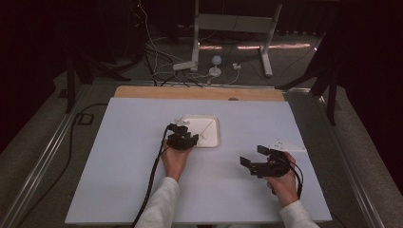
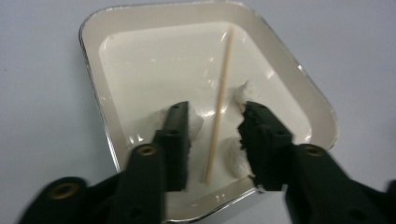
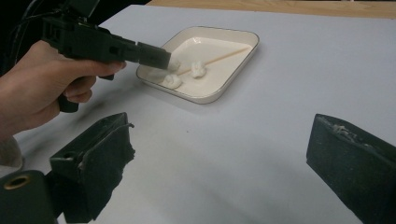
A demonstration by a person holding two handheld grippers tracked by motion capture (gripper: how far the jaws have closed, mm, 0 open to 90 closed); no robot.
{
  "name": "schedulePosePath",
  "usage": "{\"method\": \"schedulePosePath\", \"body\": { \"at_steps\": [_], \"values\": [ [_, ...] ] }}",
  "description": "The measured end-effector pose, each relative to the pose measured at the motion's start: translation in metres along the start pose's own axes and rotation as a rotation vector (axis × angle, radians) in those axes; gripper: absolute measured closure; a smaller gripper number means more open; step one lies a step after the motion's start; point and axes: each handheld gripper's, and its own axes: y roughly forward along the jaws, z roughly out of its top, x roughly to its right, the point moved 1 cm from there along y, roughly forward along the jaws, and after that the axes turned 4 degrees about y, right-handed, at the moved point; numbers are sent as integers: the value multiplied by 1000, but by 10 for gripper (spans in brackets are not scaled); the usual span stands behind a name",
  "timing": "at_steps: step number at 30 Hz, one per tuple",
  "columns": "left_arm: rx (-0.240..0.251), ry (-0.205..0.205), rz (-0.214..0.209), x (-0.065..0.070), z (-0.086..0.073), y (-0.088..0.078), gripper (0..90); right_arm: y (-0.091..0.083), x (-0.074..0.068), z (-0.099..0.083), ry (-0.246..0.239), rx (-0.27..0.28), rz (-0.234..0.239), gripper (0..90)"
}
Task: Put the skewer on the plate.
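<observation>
Pale bench (image 1: 119,180) carried white square tray (image 2: 93,56); thin wooden stick (image 2: 219,102) and white fluffy tufts (image 2: 233,158) seen inside. Left tool (image 2: 215,126) parted, nothing gripped; right tool (image 3: 219,154) spread wide, empty.

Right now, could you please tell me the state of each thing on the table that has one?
Tray: upright on the table, holding the stick and white lumps.
Stick: lying flat in the tray, loose between the left jaws.
White lumps: clumped in the tray; some stuck to the left jaws.
Left gripper: jaws apart over the tray.
Right gripper: jaws wide, holding nothing.
</observation>
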Motion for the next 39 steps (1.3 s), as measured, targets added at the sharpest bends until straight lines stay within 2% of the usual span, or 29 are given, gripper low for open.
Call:
{"method": "schedulePosePath", "body": {
  "at_steps": [6, 13, 20, 26, 29, 32, 35, 39],
  "values": [
    [33, -8, -26, -5, 4, -11, 412, -1, 1, 0, -1, 7, -4, 62],
    [96, -23, -75, -16, 10, -36, 288, -3, 2, 0, -6, 13, -17, 62],
    [177, 21, -106, -22, 12, -69, 189, -6, 3, 0, -12, 24, -20, 61],
    [242, 31, -131, -32, 7, -99, 136, -9, 4, 1, -19, 31, -30, 56],
    [260, 44, -118, -38, 3, -113, 87, -10, 5, 1, -23, 35, -29, 51],
    [269, 80, -90, -41, -4, -124, 14, -11, 5, 0, -25, 36, -31, 45],
    [285, 110, -79, -45, -13, -134, 5, -12, 6, 0, -34, 37, -36, 39],
    [317, 143, -88, -49, -24, -148, 4, -14, 6, -2, -47, 46, -44, 30]
  ]
}}
